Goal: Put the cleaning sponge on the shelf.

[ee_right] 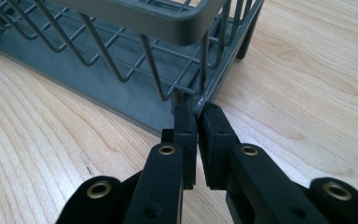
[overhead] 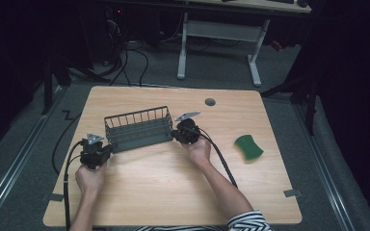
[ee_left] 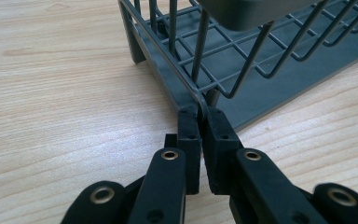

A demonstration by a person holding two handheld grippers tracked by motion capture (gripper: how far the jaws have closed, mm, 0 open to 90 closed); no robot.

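Mid-frame, the left gripper [overhead: 107, 148] pinches the rack [overhead: 137, 129] at its left corner. The right gripper [overhead: 176, 134] pinches its right corner; a sponge [overhead: 248, 147] lies at right

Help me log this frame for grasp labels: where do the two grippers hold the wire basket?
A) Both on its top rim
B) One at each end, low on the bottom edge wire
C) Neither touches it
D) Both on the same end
B: the left gripper and right gripper each pinch the bottom edge wire at opposite ends of the basket.
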